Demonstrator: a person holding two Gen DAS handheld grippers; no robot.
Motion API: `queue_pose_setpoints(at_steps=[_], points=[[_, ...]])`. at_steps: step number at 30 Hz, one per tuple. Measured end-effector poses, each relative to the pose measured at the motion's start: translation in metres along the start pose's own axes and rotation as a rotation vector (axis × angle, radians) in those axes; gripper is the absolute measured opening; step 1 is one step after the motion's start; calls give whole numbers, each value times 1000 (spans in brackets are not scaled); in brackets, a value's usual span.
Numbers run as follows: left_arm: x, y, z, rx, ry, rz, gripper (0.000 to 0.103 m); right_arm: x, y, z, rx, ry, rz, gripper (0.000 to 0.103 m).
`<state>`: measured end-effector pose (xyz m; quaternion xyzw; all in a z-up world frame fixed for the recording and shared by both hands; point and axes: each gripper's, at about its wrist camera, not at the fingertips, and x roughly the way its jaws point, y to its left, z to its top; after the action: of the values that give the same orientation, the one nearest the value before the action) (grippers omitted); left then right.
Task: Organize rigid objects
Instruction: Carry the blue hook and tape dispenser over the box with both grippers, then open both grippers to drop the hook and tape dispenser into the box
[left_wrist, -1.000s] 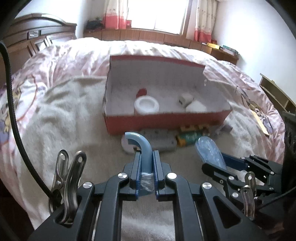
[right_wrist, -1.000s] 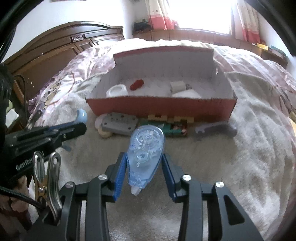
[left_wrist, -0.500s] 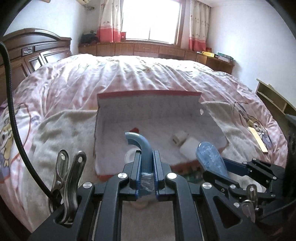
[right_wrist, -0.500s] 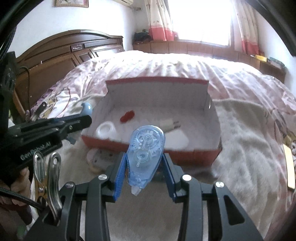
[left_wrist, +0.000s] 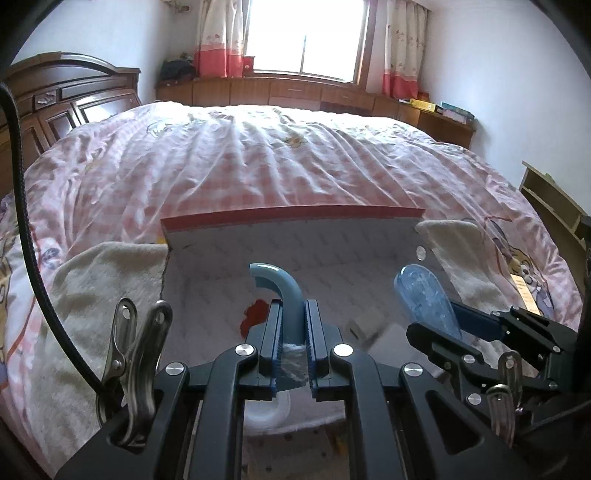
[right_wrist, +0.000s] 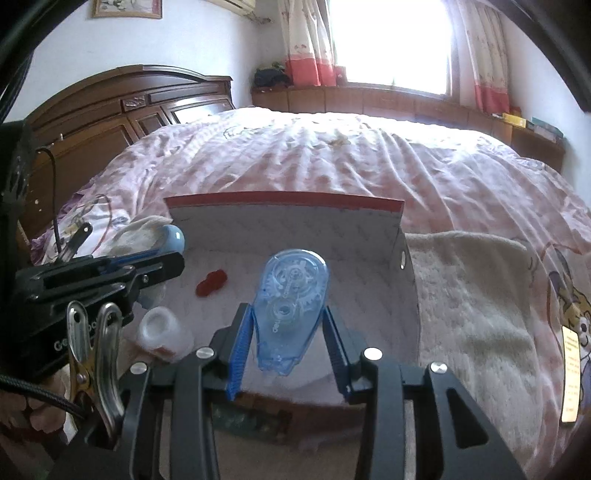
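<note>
My left gripper (left_wrist: 293, 314) is shut on a light blue curved hook (left_wrist: 275, 284), whose bent end sticks up past the pads. A translucent blue correction-tape dispenser (right_wrist: 291, 295) is held between the pads of my right gripper (right_wrist: 286, 312). Both grippers hover side by side over the near edge of an open red box with a white inside (right_wrist: 284, 199). In the box lie a red piece (right_wrist: 211, 282), a white ring-shaped roll (right_wrist: 159, 326) and a small white block (left_wrist: 365, 325). The right wrist view shows the left gripper (right_wrist: 162, 258) at the left, with the hook's tip (right_wrist: 173, 236).
The box rests on a cream towel (right_wrist: 472, 295) spread over a pink checked bed cover (left_wrist: 280, 158). A dark wooden headboard (right_wrist: 110, 110) stands at the left and a wooden shelf (left_wrist: 554, 206) at the right. A yellow paper strip (right_wrist: 570, 373) lies on the right of the bed.
Both grippers have risen and moved forward, from in front of the box to over its near edge. The loose items before the box have dropped out of view. The grips are unchanged.
</note>
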<state>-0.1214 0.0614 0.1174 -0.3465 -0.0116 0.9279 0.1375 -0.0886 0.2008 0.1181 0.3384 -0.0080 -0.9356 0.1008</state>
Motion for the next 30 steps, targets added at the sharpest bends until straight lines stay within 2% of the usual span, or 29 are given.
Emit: queue_pose_setpoints(at_steps=[13,30], points=[[50,5,12,-19,58,25,12,44,-18,14,15,51,-22,40],[76,12,17,-4,53,74,12,69,-19,15,17,76,-42,41]])
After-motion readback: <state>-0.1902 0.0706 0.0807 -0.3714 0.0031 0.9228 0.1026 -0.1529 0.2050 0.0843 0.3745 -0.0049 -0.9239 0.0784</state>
